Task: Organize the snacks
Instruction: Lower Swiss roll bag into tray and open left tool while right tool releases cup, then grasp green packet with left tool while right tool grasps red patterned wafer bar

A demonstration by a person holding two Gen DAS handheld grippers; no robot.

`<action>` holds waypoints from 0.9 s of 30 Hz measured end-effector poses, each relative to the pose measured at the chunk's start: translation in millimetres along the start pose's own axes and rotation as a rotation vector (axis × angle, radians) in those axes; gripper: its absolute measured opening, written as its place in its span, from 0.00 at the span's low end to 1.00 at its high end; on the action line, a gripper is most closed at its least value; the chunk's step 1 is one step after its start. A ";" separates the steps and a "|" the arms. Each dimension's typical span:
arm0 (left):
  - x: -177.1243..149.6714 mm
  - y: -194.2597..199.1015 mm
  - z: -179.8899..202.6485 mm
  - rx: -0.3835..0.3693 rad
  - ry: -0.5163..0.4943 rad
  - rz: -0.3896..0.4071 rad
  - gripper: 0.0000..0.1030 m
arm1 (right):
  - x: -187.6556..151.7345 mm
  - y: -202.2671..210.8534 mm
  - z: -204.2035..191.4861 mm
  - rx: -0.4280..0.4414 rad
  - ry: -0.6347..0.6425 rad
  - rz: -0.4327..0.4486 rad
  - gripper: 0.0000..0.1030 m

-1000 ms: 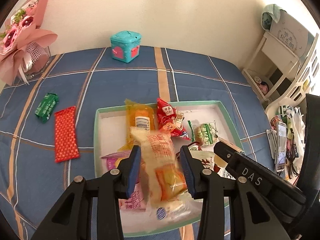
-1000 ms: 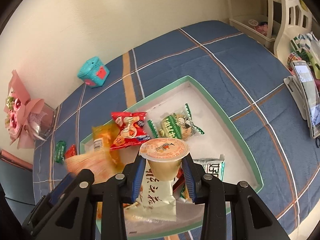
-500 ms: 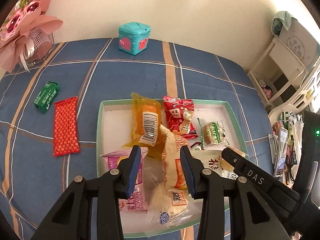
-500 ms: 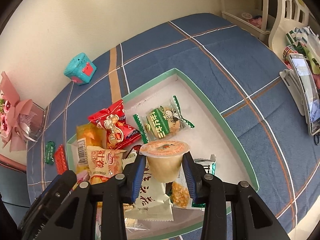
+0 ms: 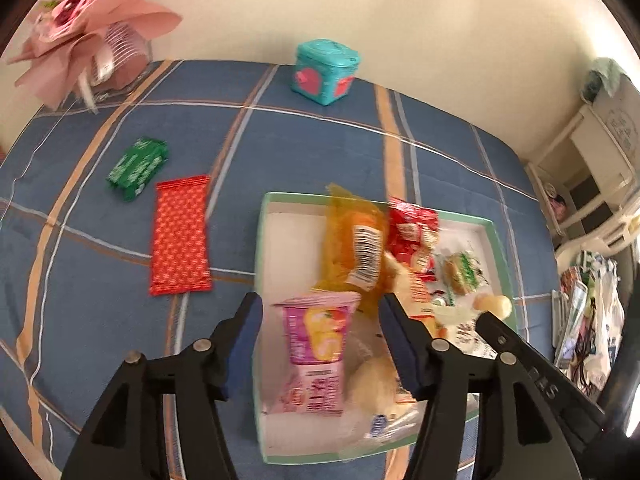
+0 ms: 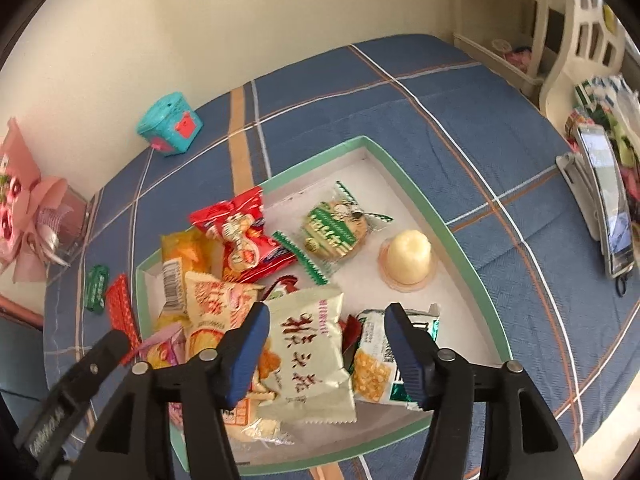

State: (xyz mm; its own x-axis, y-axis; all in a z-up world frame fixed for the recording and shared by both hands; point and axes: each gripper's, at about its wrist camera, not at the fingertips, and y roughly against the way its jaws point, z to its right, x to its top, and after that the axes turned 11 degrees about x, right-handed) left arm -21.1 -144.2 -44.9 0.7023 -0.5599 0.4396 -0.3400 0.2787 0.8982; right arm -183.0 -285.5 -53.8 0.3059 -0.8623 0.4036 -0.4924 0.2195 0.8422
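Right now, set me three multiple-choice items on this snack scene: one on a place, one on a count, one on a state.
1. Where does the jelly cup lie?
A. Inside the tray
B. On the blue cloth beside the teal box
C. Between the right gripper's pads

2. How many snacks lie outside the tray on the plaid cloth?
A. None
B. Two
C. Five

3. What is between the right gripper jaws?
A. The jelly cup, clamped
B. The red packet, clamped
C. Nothing gripped; they are opening above the pale green packet

Answers: 1 A, the cup sits upside down on the tray's white floor. 2 B, only the green packet and the red wafer bar lie there. 3 C, the pads stand clear of everything.
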 end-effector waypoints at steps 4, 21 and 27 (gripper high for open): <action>2.9 -5.4 -19.7 0.052 0.039 -0.018 0.68 | -6.9 7.0 -18.2 0.001 0.056 0.004 0.75; 9.4 -4.7 -91.9 0.160 0.153 0.013 0.82 | -37.7 -2.4 -99.5 0.028 0.231 -0.031 0.86; 11.3 -4.5 -108.8 0.191 0.165 0.026 0.85 | -44.6 -7.4 -119.2 0.039 0.256 -0.039 0.88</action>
State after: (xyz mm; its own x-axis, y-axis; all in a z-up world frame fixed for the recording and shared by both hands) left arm 56.4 -66.8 -44.5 0.7790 -0.4156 0.4695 -0.4601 0.1299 0.8783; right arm -95.9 -194.3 -35.5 0.5194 -0.7249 0.4524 -0.5058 0.1659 0.8465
